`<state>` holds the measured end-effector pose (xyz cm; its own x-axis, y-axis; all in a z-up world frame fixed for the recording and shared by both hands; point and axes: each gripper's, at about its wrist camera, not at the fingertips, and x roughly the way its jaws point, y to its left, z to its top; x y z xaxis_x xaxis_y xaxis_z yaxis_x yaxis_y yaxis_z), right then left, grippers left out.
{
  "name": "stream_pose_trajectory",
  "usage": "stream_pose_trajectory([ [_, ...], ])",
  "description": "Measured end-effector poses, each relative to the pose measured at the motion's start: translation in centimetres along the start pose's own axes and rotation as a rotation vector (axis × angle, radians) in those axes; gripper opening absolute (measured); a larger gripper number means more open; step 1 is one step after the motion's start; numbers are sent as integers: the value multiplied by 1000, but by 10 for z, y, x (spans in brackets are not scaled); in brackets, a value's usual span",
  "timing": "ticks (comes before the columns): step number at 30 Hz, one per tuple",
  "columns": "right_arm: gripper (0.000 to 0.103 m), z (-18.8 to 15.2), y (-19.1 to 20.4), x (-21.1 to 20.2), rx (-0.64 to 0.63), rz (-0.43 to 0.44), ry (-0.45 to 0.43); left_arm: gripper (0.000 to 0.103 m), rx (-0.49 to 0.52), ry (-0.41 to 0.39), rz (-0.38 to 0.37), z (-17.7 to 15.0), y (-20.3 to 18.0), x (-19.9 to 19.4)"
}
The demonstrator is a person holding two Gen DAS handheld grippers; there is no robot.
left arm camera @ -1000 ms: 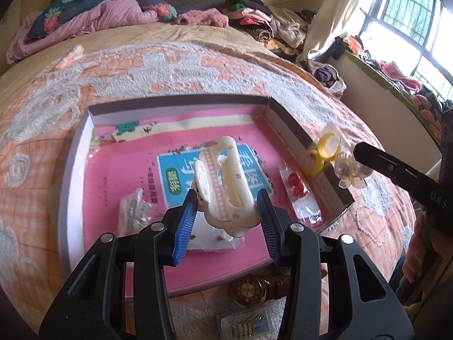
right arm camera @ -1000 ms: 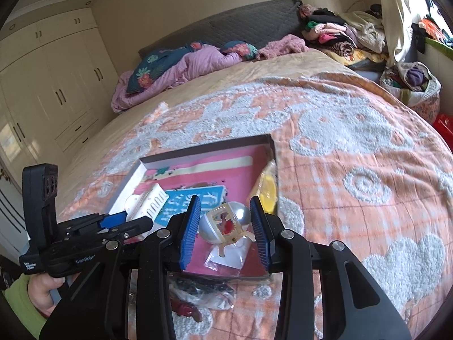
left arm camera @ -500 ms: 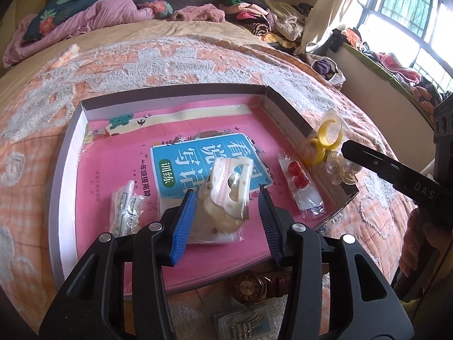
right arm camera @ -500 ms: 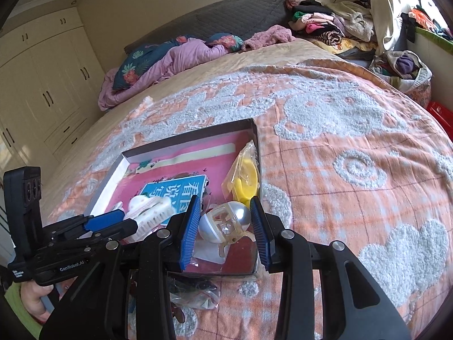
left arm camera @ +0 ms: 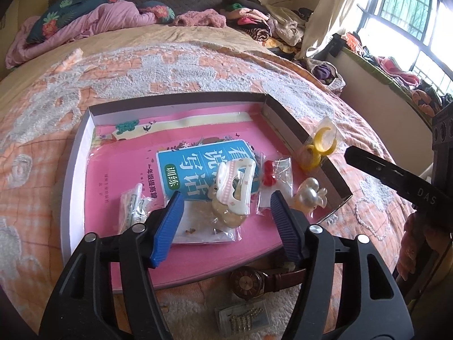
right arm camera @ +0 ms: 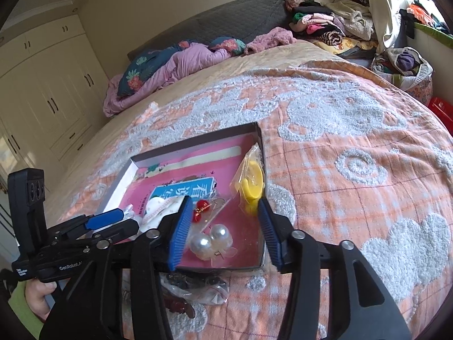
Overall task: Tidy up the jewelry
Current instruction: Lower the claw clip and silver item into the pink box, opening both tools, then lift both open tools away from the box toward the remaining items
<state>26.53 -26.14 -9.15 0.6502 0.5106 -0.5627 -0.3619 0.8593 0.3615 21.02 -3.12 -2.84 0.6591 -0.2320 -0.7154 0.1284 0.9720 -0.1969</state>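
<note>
A shallow box (left arm camera: 175,100) with a pink book in it lies on the bed. A cream hair clip (left arm camera: 232,189) rests on a clear bag inside it. My left gripper (left arm camera: 226,226) hangs just over the clip, jaws opening, pads clear of it. A pearl ornament (right arm camera: 211,239) lies in the box's (right arm camera: 198,144) near right corner. My right gripper (right arm camera: 225,233) stands above it, jaws opening, touching nothing. The pearl ornament (left arm camera: 310,197) also shows in the left wrist view.
A bag of red earrings (left arm camera: 270,175) and a small clear packet (left arm camera: 133,209) lie in the box. A yellow ring bag (left arm camera: 320,144) leans on its right wall. A brown watch (left arm camera: 249,282) and a gold-piece packet (left arm camera: 246,318) lie on the blanket in front.
Both jaws have widened. The hair clip has left the left gripper's pads and now lies in the box. The pearl ornament has dropped from the right gripper into the box.
</note>
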Motion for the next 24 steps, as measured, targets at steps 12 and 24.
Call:
stream_pose_trajectory([
  [12,72,1,6,-29,0,25,-79,91,-20,-69,26,4,4,-28],
  [24,72,-3,28,-49,-69,41,-107,93,-38,-122,54,2,10,-57],
])
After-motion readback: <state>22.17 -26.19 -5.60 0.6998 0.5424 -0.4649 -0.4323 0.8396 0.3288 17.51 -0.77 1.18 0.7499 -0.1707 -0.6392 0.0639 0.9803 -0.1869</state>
